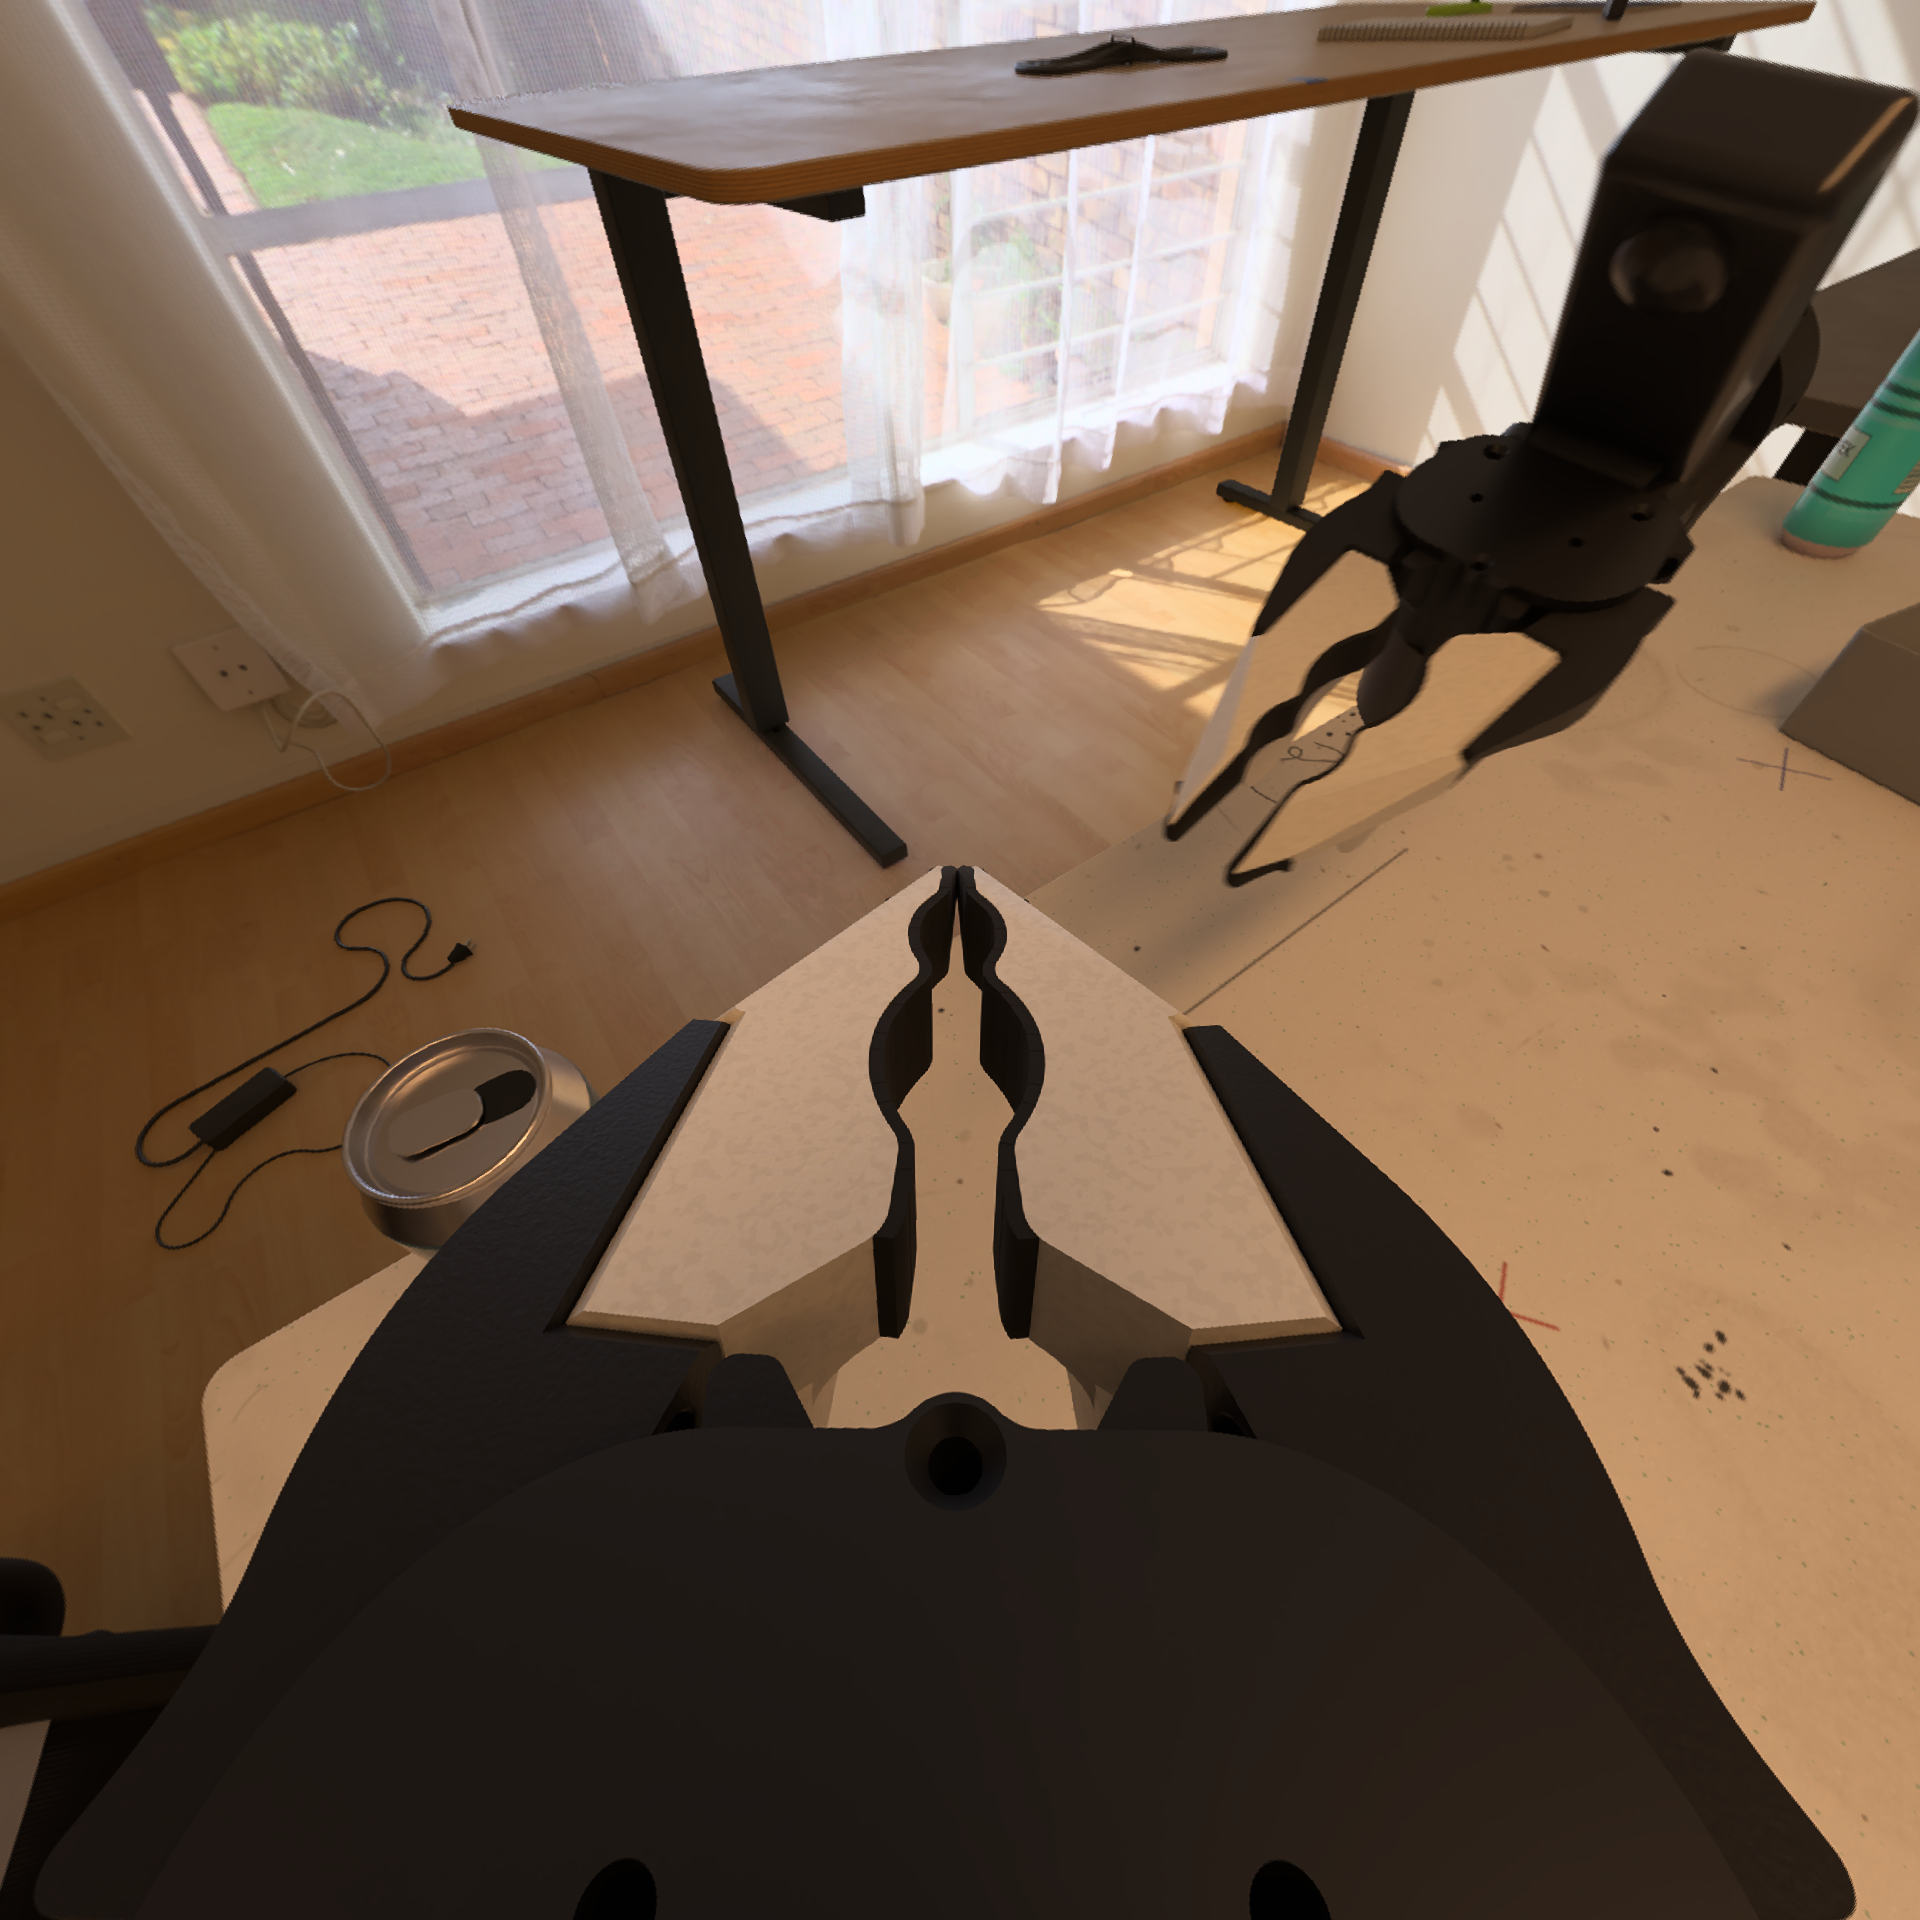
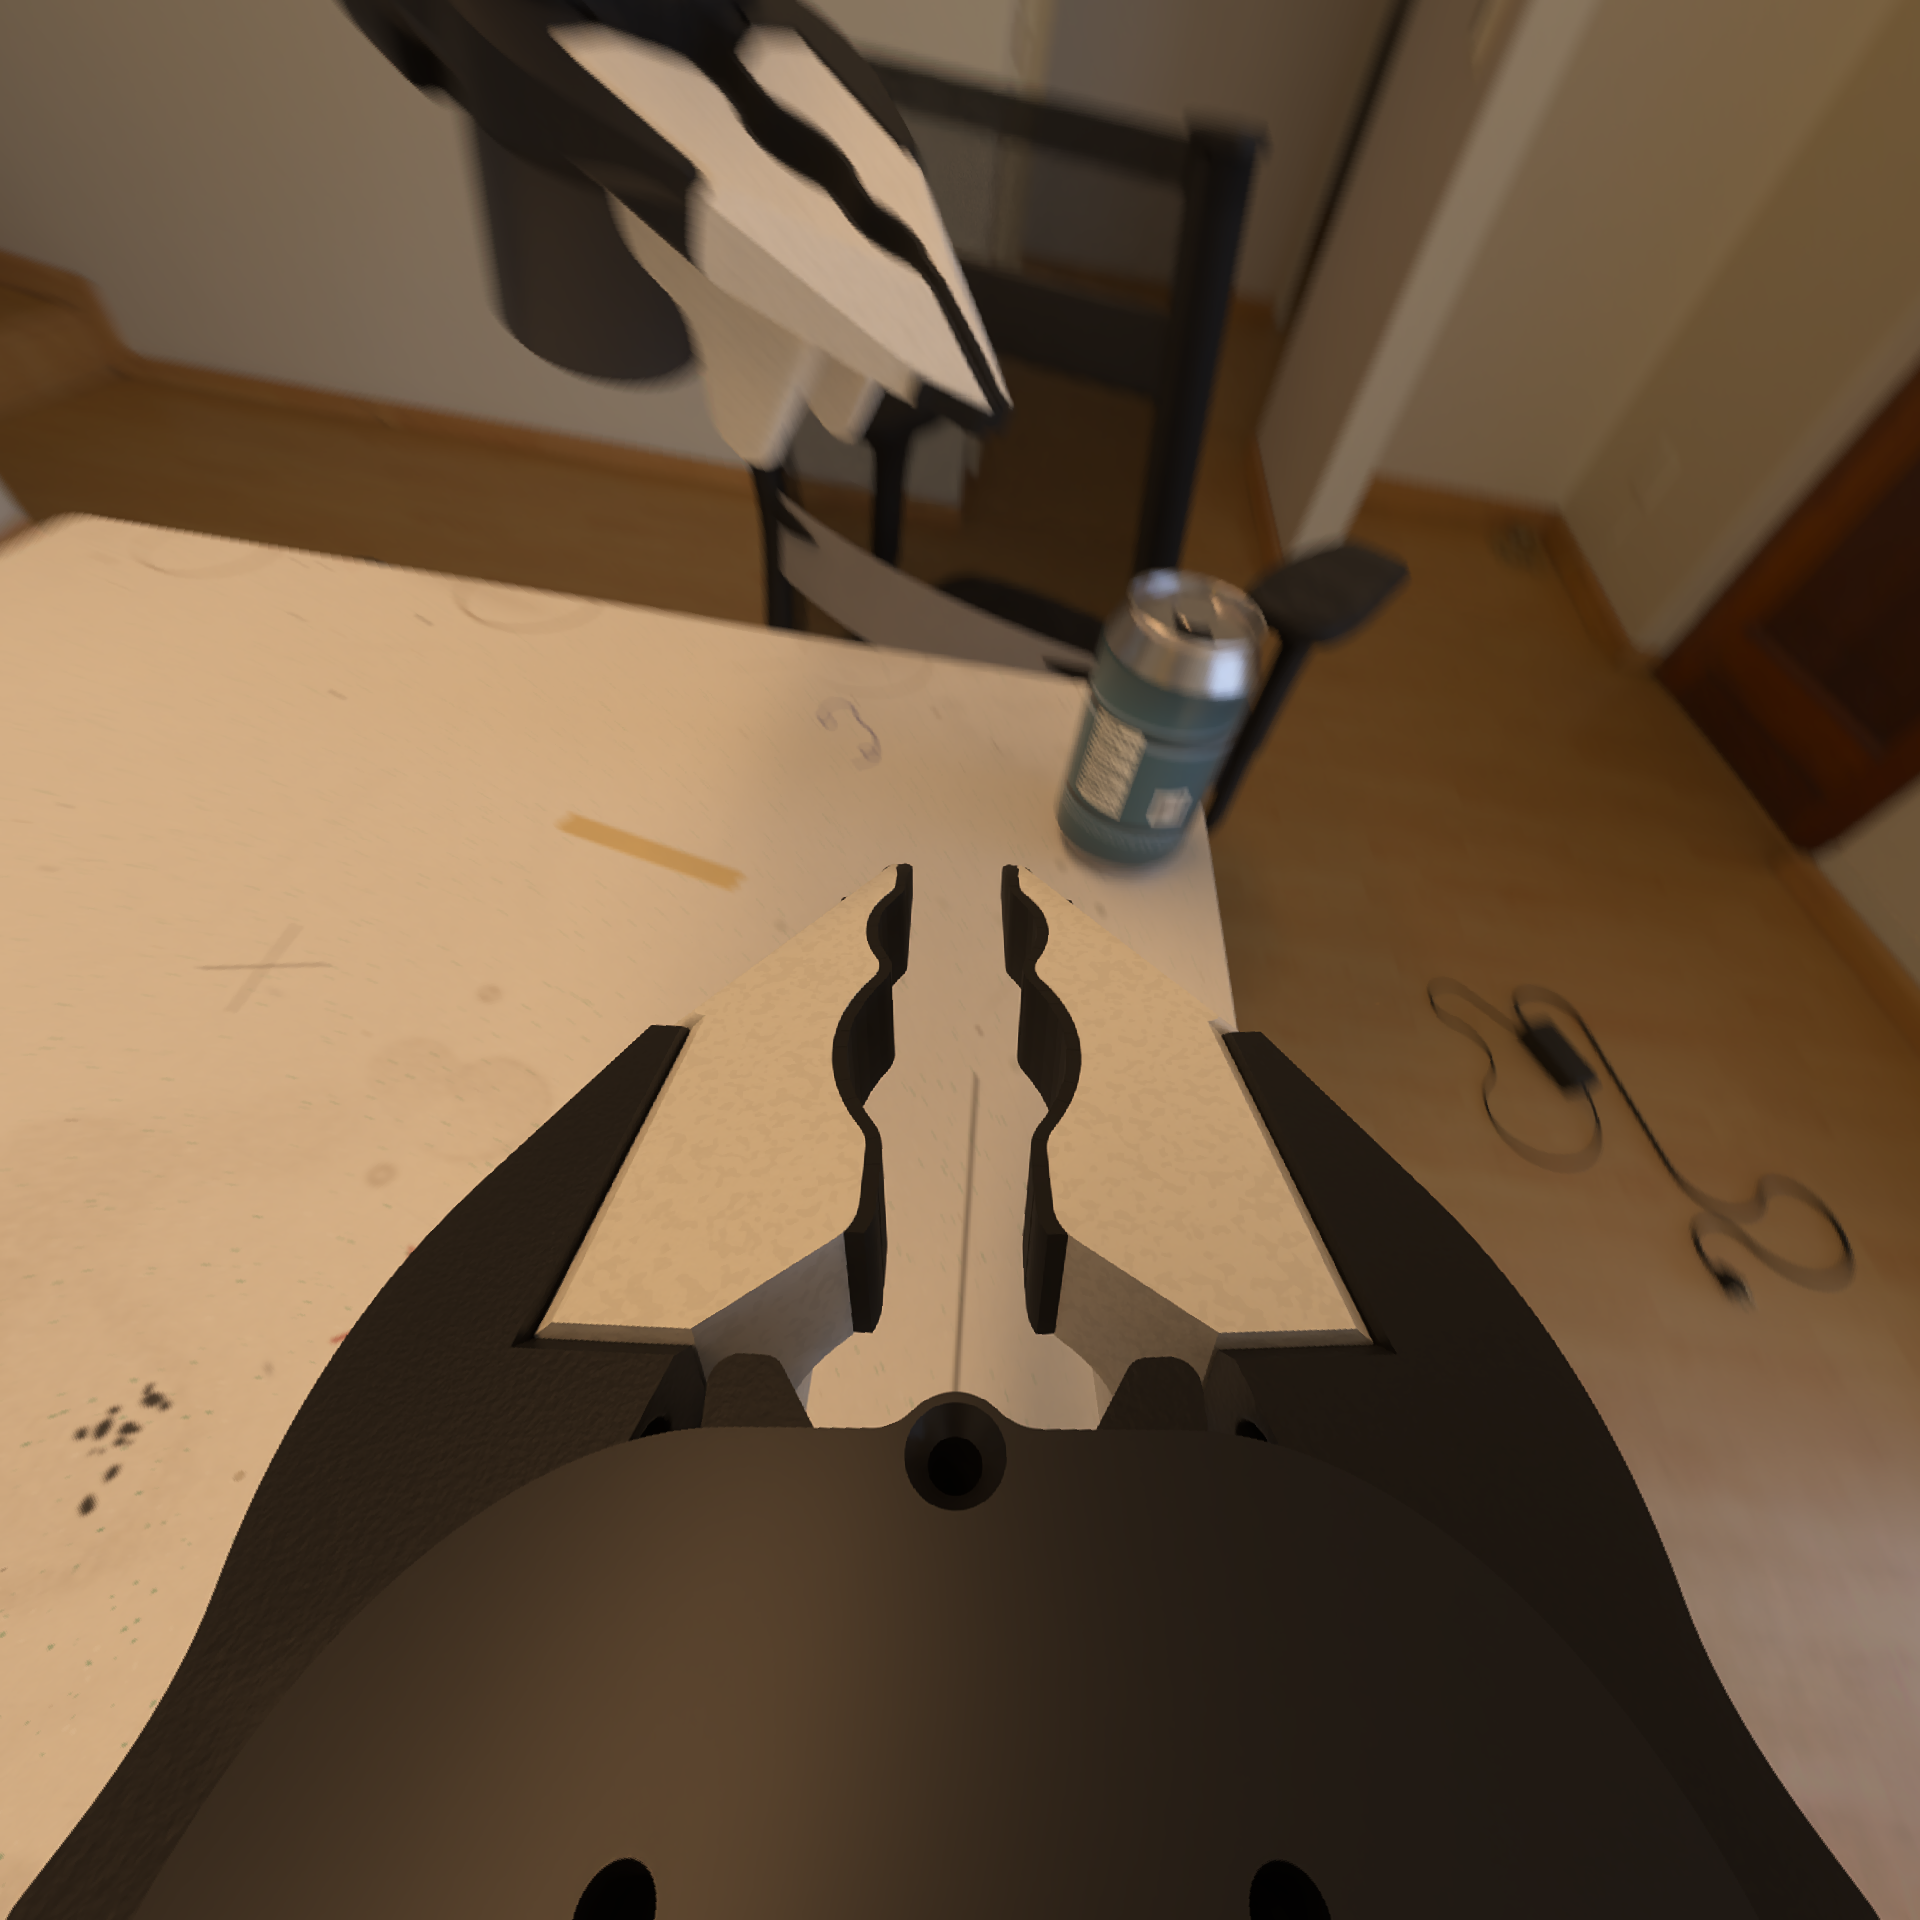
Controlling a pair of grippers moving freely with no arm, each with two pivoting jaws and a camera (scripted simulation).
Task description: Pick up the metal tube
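Observation:
The metal tube is a can with a silver top and a teal label. In the right wrist view it (image 2: 1164, 717) stands upright at the table's far right corner, ahead and to the right of my right gripper (image 2: 956, 873), which is open with a narrow gap and empty. In the left wrist view the can (image 1: 457, 1132) shows from above at the table's edge, below and left of my left gripper (image 1: 956, 878), which is shut and empty. The right gripper (image 1: 1262, 862) hovers over the table farther off. The left gripper (image 2: 977, 384) shows blurred overhead.
The pale worktable (image 1: 1558, 1143) has pen marks and dark specks. A teal bottle (image 1: 1855, 457) and a grey box (image 1: 1860, 707) stand at its far right. A brown desk (image 1: 831, 125), a power cable (image 1: 239, 1112) on the wood floor and a dark chair (image 2: 1091, 312) surround it.

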